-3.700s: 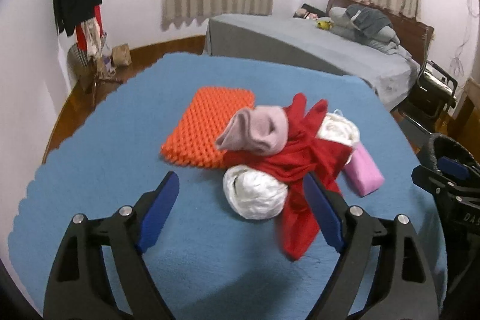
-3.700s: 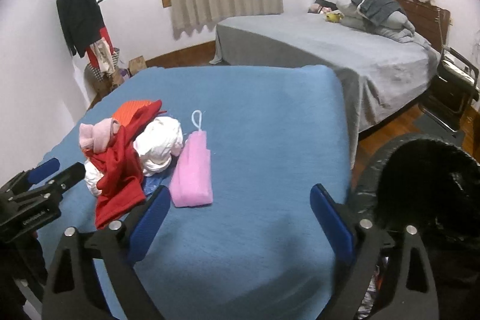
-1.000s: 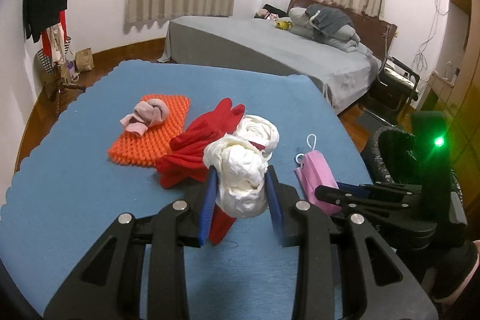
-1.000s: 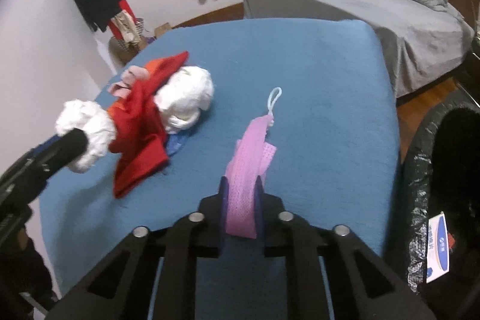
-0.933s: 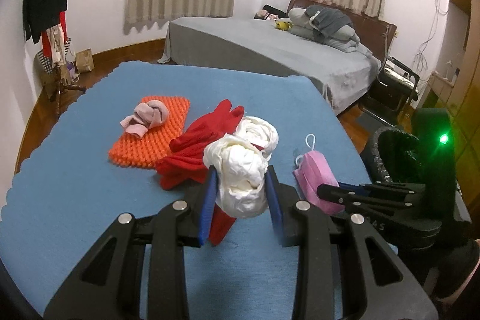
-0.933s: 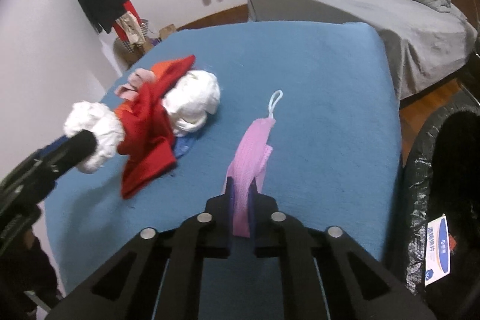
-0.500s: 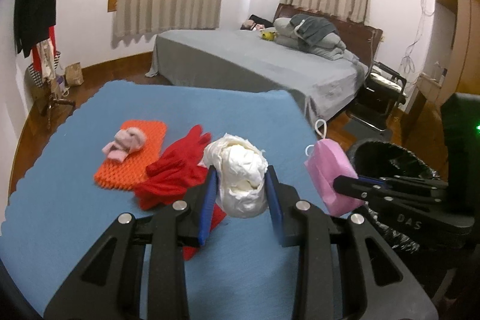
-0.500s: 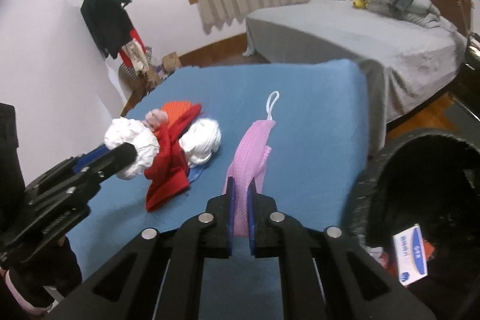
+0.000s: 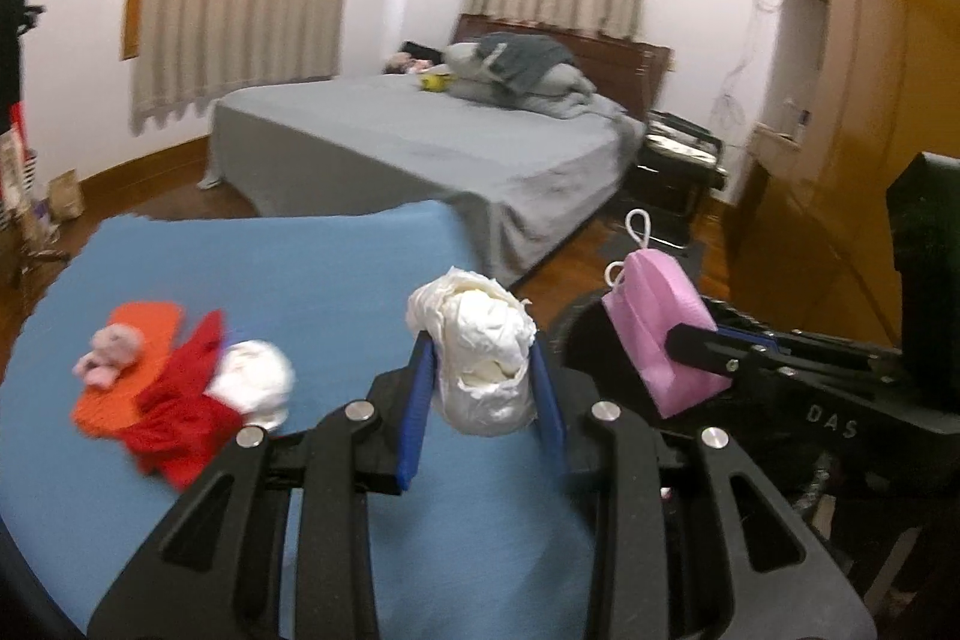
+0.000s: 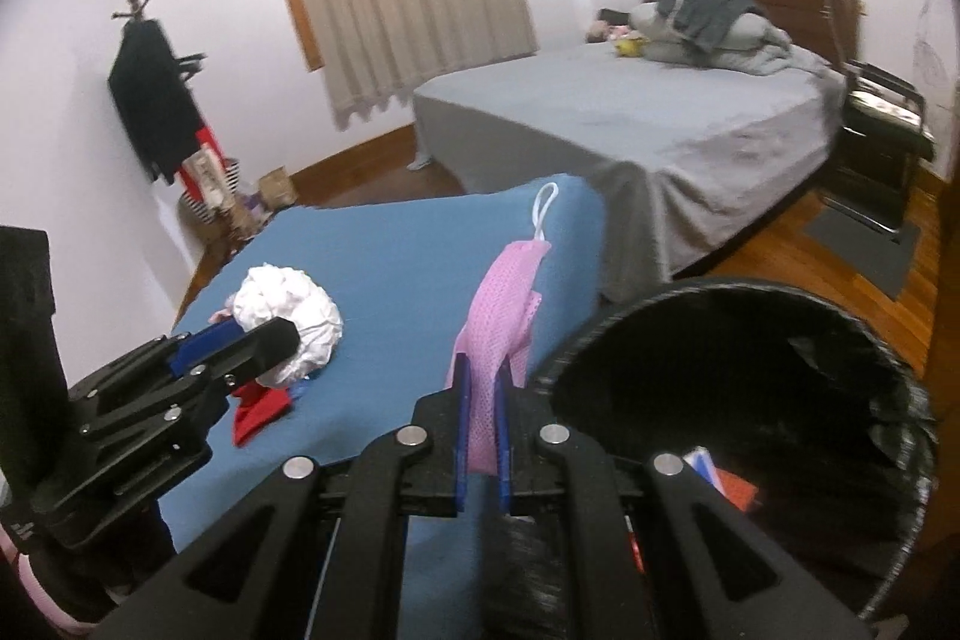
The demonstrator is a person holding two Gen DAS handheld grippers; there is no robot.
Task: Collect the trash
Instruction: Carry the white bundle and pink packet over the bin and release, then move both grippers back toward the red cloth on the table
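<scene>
Gripping a pink face mask (image 10: 503,304), the right gripper (image 10: 482,436) hangs nearer the black bin (image 10: 780,400), whose mouth lies just to its right. The left gripper (image 9: 480,394), clamped on a white paper wad (image 9: 480,346), sits farther off over the blue table (image 9: 300,268).

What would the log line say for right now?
left gripper: shut on white paper wad | right gripper: shut on pink mask | black bin: beside table

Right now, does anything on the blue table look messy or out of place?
Yes. At its far left a red cloth sprawls crumpled over an orange mat, with a white paper wad against it and a small pink bundle on the mat. Nothing looks spilled or broken on the blue table.
</scene>
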